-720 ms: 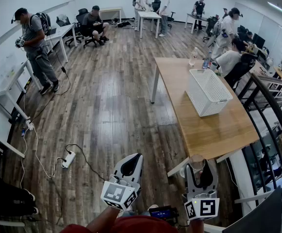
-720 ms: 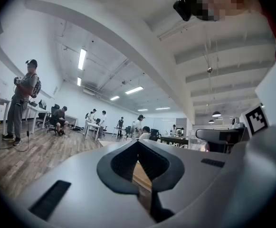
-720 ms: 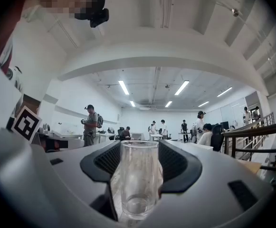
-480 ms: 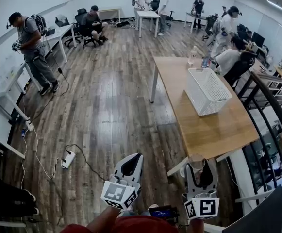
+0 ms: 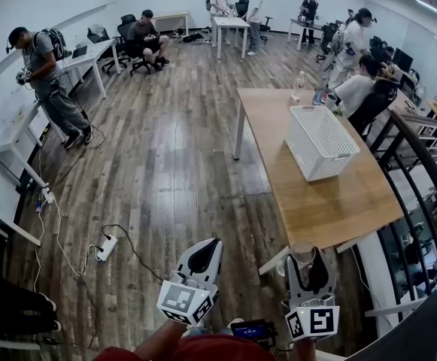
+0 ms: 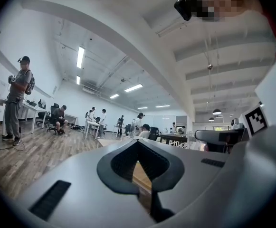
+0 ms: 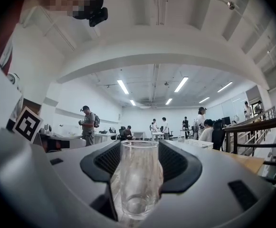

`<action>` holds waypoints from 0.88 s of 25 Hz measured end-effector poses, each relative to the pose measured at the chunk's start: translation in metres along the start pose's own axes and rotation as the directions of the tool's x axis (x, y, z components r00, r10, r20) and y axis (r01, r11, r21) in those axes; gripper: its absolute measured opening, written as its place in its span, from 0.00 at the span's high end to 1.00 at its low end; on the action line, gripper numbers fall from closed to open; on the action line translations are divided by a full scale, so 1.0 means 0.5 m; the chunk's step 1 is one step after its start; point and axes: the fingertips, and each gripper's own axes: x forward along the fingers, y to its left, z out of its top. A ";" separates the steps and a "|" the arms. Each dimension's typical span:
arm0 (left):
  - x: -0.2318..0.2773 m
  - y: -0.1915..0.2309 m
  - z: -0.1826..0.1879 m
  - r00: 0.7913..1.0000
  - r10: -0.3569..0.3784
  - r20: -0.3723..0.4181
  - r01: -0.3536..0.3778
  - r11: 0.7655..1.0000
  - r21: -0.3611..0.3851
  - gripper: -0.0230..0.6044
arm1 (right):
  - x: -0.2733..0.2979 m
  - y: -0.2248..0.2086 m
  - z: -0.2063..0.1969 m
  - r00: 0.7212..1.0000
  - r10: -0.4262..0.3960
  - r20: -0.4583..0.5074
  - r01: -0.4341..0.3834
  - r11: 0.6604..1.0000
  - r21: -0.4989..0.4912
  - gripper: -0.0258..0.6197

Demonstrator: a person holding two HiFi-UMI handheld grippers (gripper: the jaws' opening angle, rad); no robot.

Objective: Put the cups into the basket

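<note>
Right fingers (image 7: 180,165) grip the glass cup (image 7: 138,179) at the worktop's (image 5: 331,201) near edge, your left fingers (image 6: 118,165) closed empty, basket (image 5: 320,141) well apart, open floor (image 5: 165,164) to your left.

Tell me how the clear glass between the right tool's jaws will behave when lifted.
The glass looks clear and thin-walled: probably rigid but fragile, so squeeze gently. Its smooth sides sit against the pads of the right tool, so it may slip. Tall, narrow and empty, it is likely light but tippy when set down in the basket.
</note>
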 end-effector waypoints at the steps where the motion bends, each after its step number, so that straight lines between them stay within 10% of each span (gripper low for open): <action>1: 0.004 -0.003 -0.001 1.000 0.002 -0.001 -0.002 1.000 0.001 0.95 | 0.001 -0.006 -0.001 1.000 0.002 -0.001 -0.002 1.000 0.004 0.56; 22: 0.079 -0.062 -0.020 0.997 0.071 -0.001 -0.071 0.997 -0.009 0.95 | 0.037 -0.113 -0.034 0.995 0.095 -0.034 -0.094 0.995 0.022 0.56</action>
